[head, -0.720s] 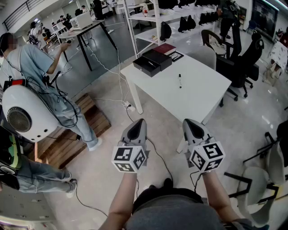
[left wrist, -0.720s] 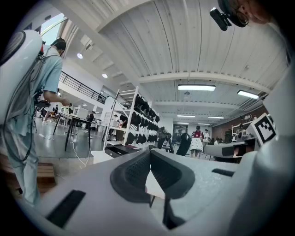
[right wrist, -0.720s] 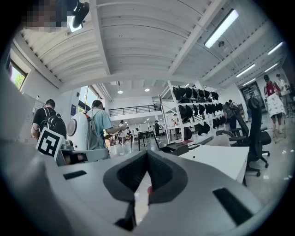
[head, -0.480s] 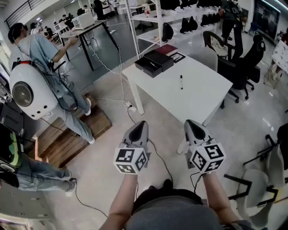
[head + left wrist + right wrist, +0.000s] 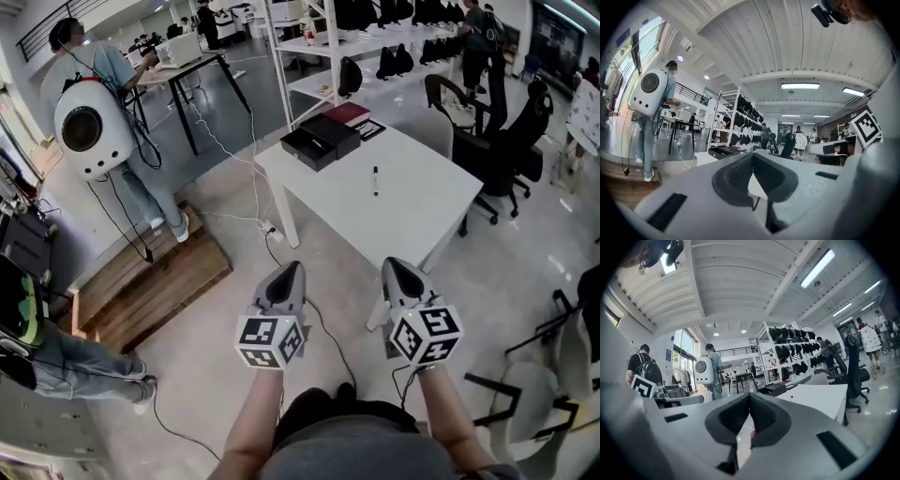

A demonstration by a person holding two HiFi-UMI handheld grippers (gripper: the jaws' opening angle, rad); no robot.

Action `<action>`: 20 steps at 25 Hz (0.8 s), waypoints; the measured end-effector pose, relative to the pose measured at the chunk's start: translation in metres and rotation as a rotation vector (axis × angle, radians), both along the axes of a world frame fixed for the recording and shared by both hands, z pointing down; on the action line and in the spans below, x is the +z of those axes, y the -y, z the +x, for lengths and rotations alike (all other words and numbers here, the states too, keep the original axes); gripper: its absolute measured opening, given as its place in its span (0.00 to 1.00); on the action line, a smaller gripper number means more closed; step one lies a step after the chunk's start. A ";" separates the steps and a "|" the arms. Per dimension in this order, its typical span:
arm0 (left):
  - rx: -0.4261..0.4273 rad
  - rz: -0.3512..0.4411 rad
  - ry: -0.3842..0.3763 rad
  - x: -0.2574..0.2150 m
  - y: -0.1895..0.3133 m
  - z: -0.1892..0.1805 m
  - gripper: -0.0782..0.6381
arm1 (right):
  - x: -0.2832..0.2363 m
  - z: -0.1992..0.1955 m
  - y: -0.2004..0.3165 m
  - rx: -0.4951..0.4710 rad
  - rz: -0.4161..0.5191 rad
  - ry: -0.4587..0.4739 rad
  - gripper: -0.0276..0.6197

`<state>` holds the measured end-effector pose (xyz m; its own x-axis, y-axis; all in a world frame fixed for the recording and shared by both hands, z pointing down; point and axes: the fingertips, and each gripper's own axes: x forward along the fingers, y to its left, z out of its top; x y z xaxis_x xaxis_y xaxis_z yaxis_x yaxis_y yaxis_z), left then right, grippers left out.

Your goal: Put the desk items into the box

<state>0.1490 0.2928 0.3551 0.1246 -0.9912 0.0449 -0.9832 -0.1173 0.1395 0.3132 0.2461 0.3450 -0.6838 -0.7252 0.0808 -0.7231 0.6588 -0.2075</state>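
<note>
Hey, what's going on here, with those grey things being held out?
A person holds a two-jaw gripper in each hand: the left gripper and the right gripper, both shut and empty, pointing toward a white table not yet reached. A black box and a marker lie on it, the marker outside the box.

Bare floor (image 5: 234, 248) reaches the table (image 5: 398, 211); office chairs (image 5: 511, 150) stand beyond it.
</note>
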 end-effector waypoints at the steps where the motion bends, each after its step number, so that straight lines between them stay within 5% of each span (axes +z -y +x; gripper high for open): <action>1: -0.003 -0.001 0.000 0.001 0.001 0.001 0.12 | 0.000 0.001 0.000 -0.004 0.003 -0.005 0.05; 20: -0.024 -0.041 0.004 0.016 0.046 -0.026 0.12 | 0.019 -0.024 0.050 -0.004 -0.058 -0.034 0.21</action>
